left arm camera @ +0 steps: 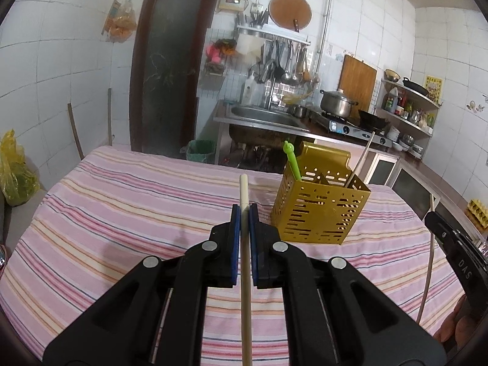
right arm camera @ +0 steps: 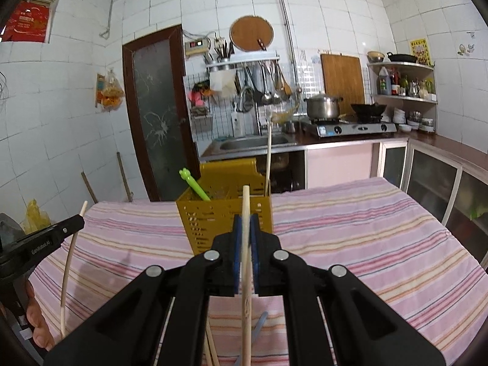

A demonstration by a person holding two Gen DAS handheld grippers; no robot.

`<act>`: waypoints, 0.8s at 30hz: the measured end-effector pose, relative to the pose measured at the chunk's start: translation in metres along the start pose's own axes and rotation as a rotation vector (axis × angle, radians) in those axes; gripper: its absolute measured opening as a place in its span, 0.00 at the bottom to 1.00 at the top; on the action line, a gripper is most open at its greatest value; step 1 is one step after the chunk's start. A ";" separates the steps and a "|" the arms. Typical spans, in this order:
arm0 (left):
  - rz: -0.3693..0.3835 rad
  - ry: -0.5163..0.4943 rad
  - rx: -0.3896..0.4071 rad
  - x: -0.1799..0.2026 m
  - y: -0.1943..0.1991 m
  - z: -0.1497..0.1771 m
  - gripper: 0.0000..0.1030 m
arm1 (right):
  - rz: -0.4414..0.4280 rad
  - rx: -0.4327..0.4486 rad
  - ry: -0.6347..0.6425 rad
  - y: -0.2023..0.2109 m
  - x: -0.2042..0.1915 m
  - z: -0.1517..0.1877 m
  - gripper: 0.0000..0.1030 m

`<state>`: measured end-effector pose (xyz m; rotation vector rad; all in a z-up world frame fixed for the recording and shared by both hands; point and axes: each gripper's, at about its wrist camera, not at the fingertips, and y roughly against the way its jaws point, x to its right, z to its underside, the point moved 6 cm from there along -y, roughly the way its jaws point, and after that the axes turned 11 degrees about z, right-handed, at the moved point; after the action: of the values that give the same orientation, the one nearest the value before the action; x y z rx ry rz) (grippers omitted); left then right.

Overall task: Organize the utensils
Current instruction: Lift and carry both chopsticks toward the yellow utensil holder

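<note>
— Firstly, legible markings?

— On my left gripper [right arm camera: 65, 228], seen from the right wrist view, the side plate reads "GenRobot.AI". On my right gripper [left arm camera: 439, 222], seen from the left wrist view, I read the letters "DAS"; the rest is cut off. A red package [right arm camera: 29, 23] high on the wall and a yellow poster [right arm camera: 420, 51] by the shelves carry print too small to read.

— State of the tools?

— My left gripper's blue pads [left arm camera: 235, 225] are closed narrow on a pale wooden chopstick [left arm camera: 244, 195]. Its tip projects past the pads, above the striped tablecloth [left arm camera: 122, 213], and its shaft runs back between the arms. My right gripper's pads [right arm camera: 237, 235] are likewise clamped on a second chopstick [right arm camera: 245, 207], its tip lying in front of the holder.

— Location of the holder?

— The gold perforated utensil holder [left arm camera: 317, 213] stands upright on the tablecloth, ahead of both grippers. It contains a green utensil with a frog-shaped top [left arm camera: 288, 152], leaning left, and one further chopstick [left arm camera: 361, 160] leaning right.

— Loose items?

— Further sticks [right arm camera: 210, 344] lie on the cloth beneath my right gripper.
</note>
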<state>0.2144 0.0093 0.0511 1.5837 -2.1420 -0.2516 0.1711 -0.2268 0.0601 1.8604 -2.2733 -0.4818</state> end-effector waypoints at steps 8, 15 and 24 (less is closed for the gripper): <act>-0.005 -0.005 0.027 0.003 0.005 0.003 0.04 | -0.017 0.037 -0.008 0.004 0.000 0.001 0.06; 0.003 -0.009 0.040 0.006 0.007 0.006 0.04 | -0.015 0.036 -0.012 0.005 0.003 0.004 0.06; 0.001 -0.040 0.083 0.009 0.017 0.000 0.04 | -0.029 0.087 -0.013 0.013 0.006 -0.001 0.06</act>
<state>0.1979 0.0059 0.0607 1.6365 -2.2097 -0.1975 0.1579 -0.2306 0.0656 1.9392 -2.3136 -0.4056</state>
